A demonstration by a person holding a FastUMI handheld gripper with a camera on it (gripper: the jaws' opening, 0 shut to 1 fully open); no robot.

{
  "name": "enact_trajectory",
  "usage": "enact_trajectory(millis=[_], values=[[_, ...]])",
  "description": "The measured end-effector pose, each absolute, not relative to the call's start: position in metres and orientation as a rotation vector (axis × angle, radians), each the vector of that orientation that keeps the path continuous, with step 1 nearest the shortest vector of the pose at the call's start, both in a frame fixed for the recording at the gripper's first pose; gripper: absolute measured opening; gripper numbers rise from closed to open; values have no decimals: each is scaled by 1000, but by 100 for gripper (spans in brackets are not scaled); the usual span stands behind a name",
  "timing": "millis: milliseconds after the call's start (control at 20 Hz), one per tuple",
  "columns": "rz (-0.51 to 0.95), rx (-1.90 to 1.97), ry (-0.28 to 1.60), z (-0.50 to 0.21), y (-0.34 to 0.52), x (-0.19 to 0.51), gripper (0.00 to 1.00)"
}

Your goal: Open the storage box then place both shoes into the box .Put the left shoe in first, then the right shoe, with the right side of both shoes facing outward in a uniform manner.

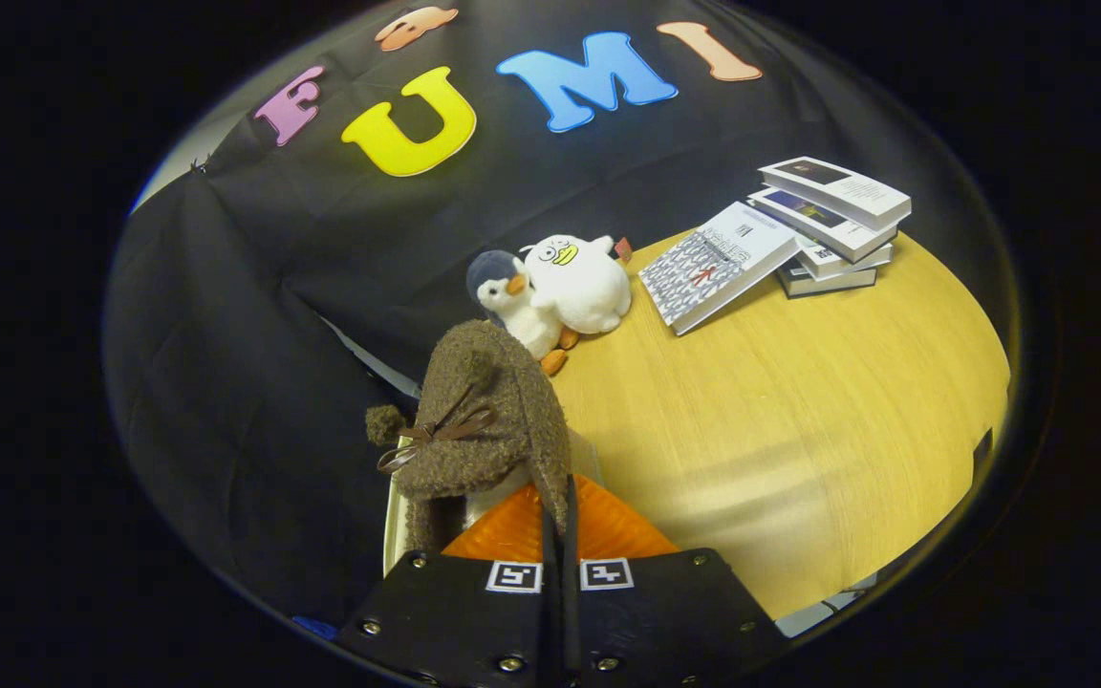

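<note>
- My gripper [558, 521] has its two fingers clenched tight together on the edge of the brown fleece slipper [484, 411]; the collar of the shoe is pinched between them.
- The slipper hangs lifted just ahead of my fingers, its toe pointing away from me, toward the far wall.
- A dark brown bow [436, 435] sits on its left side, with a small pompom [381, 422] beside it.
- Below the slipper I see a pale edge of something box-like [396, 521], near the table's left rim; I cannot tell what it is.
- Beyond the slipper, two plush penguins [555, 291] lean against each other at the far edge of the round wooden table [799, 420].
- To the right of the toys, farther off, lies a stack of books [828, 225], with one patterned book [718, 263] tilted against it.
</note>
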State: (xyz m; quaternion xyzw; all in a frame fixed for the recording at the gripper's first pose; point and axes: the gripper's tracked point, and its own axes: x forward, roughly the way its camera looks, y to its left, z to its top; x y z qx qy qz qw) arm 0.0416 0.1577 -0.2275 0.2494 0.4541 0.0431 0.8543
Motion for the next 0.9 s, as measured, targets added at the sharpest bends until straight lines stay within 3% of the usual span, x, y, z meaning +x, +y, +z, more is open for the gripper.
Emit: enact_trajectory(millis=[500, 600, 650, 700, 750, 800, 850, 900], values=[[104, 460, 1013, -259, 209, 35, 1], [105, 463, 980, -252, 207, 38, 14], [100, 459, 954, -246, 203, 42, 40], [105, 440, 927, -237, 199, 47, 49], [108, 412, 903, -228, 193, 48, 74], [123, 388, 866, -215, 188, 53, 89], [132, 362, 825, -206, 183, 55, 99], [144, 334, 783, -193, 178, 57, 99]])
